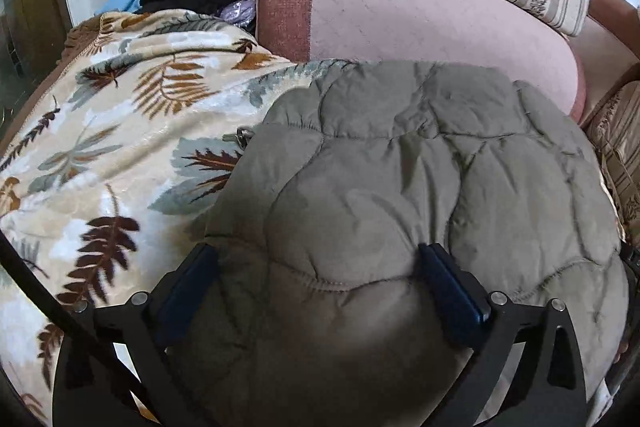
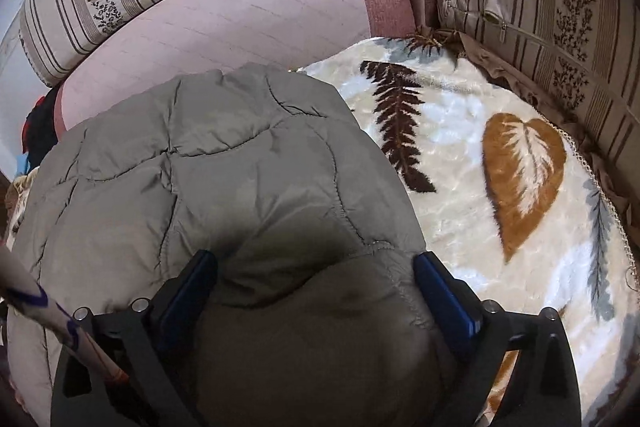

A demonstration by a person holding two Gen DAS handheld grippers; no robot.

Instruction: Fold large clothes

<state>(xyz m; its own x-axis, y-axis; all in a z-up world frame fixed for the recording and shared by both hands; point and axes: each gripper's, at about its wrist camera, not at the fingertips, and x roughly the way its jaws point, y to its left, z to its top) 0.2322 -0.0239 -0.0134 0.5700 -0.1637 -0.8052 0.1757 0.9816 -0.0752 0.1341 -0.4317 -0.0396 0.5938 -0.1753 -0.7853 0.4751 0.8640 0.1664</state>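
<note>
The quilted jacket [image 1: 400, 187] is matt grey-green cloth, puffy with stitched seams. Under it, the leaf-print blanket [image 2: 500, 167] is plush, slightly sheeny fleece. Behind the jacket, the pink bolster [image 1: 420, 23] looks coarse-woven.

Soft, even daylight in both views. Dark shadow pools on the quilted jacket [image 1: 400, 187] nearest each lens. Strong fisheye bending, black vignette corners. Slight blur on the leaf blanket [image 1: 100, 167], lower left.
</note>
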